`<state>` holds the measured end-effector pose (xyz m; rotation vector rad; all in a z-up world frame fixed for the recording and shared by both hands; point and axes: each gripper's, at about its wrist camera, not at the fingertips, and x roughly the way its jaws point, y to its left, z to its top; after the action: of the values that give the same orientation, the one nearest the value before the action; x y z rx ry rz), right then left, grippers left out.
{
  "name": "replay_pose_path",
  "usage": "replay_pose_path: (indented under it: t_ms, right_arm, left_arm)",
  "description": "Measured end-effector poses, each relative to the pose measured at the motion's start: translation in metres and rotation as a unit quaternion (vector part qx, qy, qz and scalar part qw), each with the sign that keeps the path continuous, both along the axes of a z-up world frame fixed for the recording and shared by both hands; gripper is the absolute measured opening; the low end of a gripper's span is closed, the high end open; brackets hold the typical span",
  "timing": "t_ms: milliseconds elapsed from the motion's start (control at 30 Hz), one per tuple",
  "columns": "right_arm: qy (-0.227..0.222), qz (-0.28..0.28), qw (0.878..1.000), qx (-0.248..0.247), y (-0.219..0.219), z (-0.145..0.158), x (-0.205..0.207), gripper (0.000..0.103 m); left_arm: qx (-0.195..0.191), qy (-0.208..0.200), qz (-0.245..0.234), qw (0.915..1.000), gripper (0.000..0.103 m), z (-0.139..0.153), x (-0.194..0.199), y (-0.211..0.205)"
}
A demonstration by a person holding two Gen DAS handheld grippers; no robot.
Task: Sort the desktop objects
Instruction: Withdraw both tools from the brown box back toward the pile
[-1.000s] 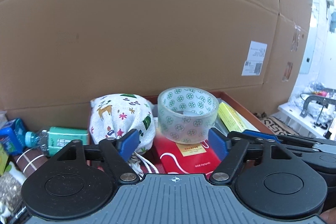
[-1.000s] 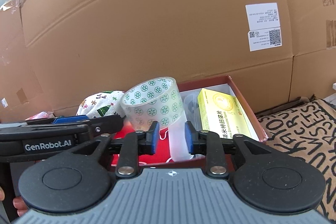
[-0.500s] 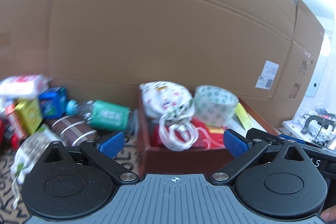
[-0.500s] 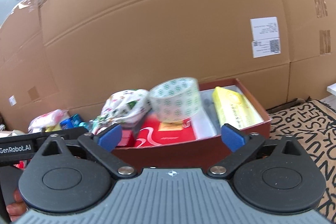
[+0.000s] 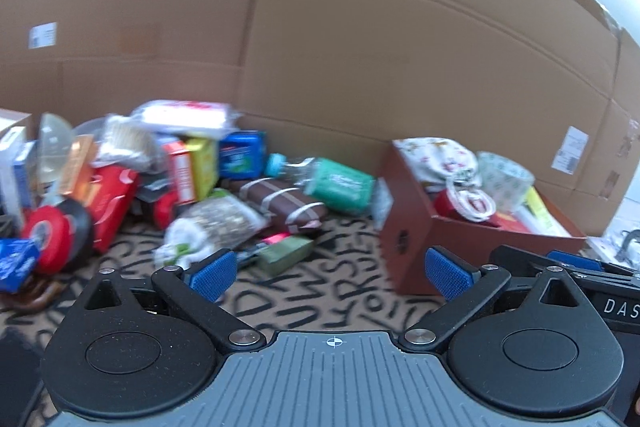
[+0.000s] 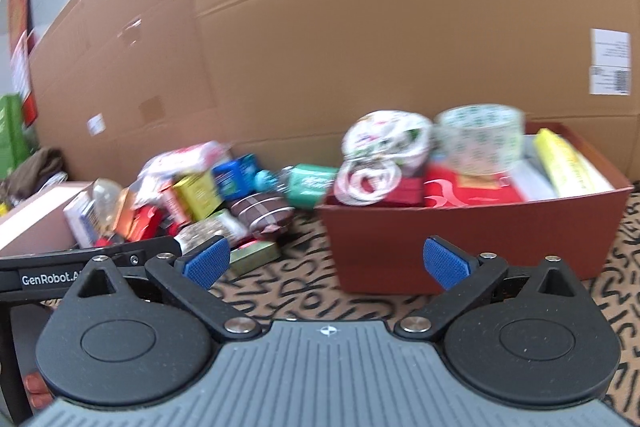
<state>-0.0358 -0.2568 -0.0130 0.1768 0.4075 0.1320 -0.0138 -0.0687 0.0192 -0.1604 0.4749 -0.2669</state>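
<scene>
Both hand-held grippers are empty with their blue pads wide apart: the left hand-held gripper [image 5: 330, 273] points toward the pile of loose things, and the right hand-held gripper [image 6: 328, 261] points more toward the red-brown box [image 6: 472, 231].

The box stands on a table cover [image 6: 304, 287] printed with black letters, in front of a cardboard wall [image 6: 360, 47]. Inside it the right view shows a roll of tape [image 6: 480, 143] with green dots, lying on a red packet [image 6: 468, 189]. Just to its left is a white patterned pouch [image 6: 384, 139] with a coiled cord, and at the right side a yellow box [image 6: 568, 163]. In the left view the same box [image 5: 416, 227] is seen from its left corner, so the inside is mostly hidden and blurred.

Only the left view shows the whole pile: a red tape roll [image 5: 50, 231], a green bottle [image 5: 340, 183], a brown striped bundle [image 5: 284, 201] and a small green block [image 5: 286, 255] on the cover. Only the right view shows a pink box [image 6: 36, 219] at the far left. The body of the left tool also crosses its lower left corner.
</scene>
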Motion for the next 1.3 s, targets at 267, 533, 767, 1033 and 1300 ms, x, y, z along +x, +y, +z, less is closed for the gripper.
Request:
replay_pose_path:
  t_ms: [267,533,767,1033,1300]
  right_arm:
    - [0.018,0.034,0.999,-0.031,0.047,-0.004,0.008,0.103]
    - [0.048,0.055,0.996,-0.051,0.075,-0.020,0.031,0.103]
    - [0.072,0.071,0.993,-0.057,0.085,-0.033,0.057,0.103]
    - [0.091,0.084,0.992,-0.041,0.088,-0.048,0.088,0.103]
    - [0.094,0.079,0.992,-0.036,0.084,-0.056,0.111,0.103]
  left_arm:
    - [-0.016,0.018,0.016,0.9996,0.103,-0.016,0.001,0.047]
    - [-0.022,0.043,0.016,0.9987,0.103,-0.037,0.026,0.075]
    - [-0.032,0.072,0.006,0.9968,0.097,-0.056,0.055,0.083]
    - [-0.040,0.100,0.010,0.9941,0.090,-0.069,0.081,0.085]
    - [-0.036,0.109,-0.003,0.9933,0.083,-0.079,0.097,0.082]
